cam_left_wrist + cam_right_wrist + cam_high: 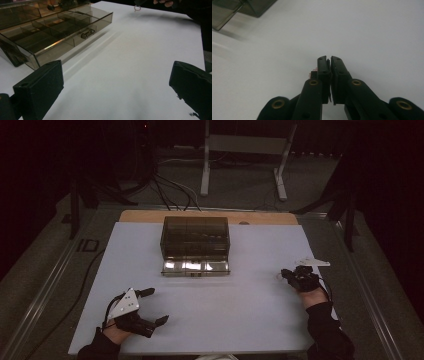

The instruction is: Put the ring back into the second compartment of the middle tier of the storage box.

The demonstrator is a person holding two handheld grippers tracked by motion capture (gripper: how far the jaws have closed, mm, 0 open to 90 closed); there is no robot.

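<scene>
Left gripper [150, 306] resting low, fingers released; right gripper [286, 273] fingers clenched on small ring [137, 8]

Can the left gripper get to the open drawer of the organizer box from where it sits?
Probably yes: the left gripper is open, with bare white table between it and the drawer.

Dim room, dark beyond the table [210, 320]. Glare streaks the box [195, 266] front. Soft shadows spread ahead of the jaws; the jaws themselves look blurred up close.
</scene>
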